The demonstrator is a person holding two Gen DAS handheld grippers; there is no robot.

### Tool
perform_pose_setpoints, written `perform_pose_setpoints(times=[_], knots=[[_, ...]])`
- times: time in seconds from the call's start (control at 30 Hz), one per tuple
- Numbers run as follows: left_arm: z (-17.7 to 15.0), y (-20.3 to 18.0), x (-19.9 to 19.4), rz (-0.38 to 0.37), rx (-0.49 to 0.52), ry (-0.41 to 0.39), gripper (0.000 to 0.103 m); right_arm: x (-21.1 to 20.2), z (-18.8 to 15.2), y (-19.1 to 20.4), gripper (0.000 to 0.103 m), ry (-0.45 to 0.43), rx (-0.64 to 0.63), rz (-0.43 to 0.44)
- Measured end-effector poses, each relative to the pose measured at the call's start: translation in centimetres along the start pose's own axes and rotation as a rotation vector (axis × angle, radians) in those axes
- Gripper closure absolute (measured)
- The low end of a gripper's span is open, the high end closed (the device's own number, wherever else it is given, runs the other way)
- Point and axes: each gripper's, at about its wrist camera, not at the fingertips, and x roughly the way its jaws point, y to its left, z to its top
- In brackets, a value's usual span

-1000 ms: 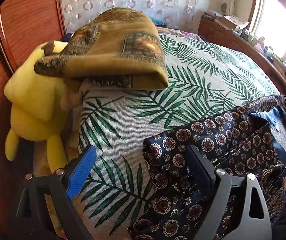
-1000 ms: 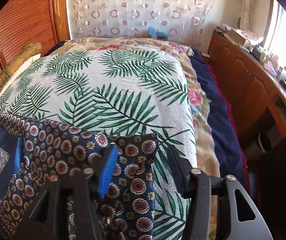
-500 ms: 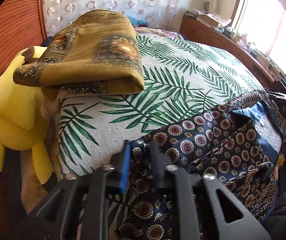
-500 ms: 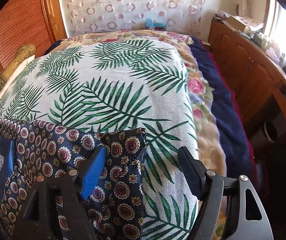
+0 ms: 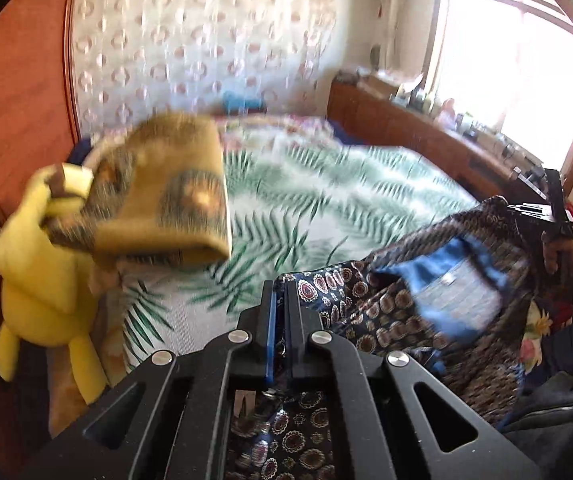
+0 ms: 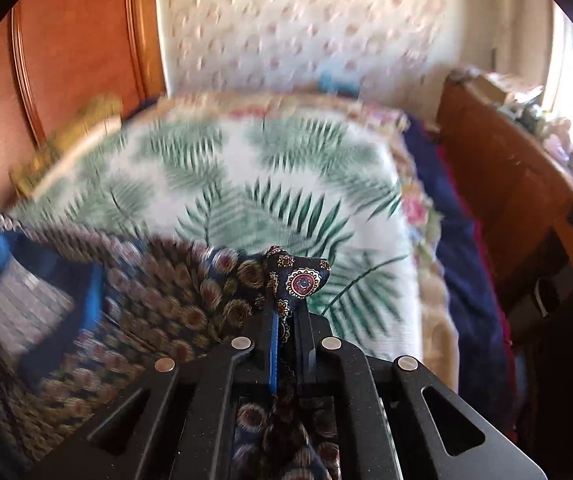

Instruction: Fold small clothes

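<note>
A navy garment with round medallion print and a blue lining (image 5: pixel 426 292) (image 6: pixel 158 300) hangs stretched between my two grippers above the palm-leaf bedspread (image 5: pixel 326 184) (image 6: pixel 270 184). My left gripper (image 5: pixel 280 300) is shut on one corner of it. In the right wrist view my right gripper (image 6: pixel 286 304) is shut on the opposite corner, with a tuft of printed cloth (image 6: pixel 300 276) poking out past the fingertips. At the far right of the left wrist view the other gripper (image 5: pixel 554 208) and a hand holding it show behind the cloth.
A folded ochre cloth (image 5: pixel 166 196) lies on a yellow plush toy (image 5: pixel 42 280) at the bed's left edge, against a wooden headboard (image 5: pixel 18 92). A wooden dresser with small items (image 6: pixel 526 168) runs along the right, under a bright window (image 5: pixel 514 72).
Both grippers went from open to shut on the garment's corners. The garment left the bedspread and now hangs lifted between them; both views rose and are blurred by motion.
</note>
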Motion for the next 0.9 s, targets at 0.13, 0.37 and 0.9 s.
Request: perform_pose_setpoints(times=[0.13,0.37,0.9], knots=[[1.4,-1.2,-3.7,0.022,0.031,-0.106,0.099,-5.6,0.7,-0.3,0.098,-0.124,0.020,-0.020],[4.2,-2.3,-8.4,0.046,0.050,-0.264,0.100,-13.8,2.3,0.2,0.099,-0.291,-0.008,-0.047],[17.3,2.7,-4.9,0.246,0.034,-0.407,0.100,-16.5,13.2,0.7,0.099,-0.452,-0.066,-0.191]])
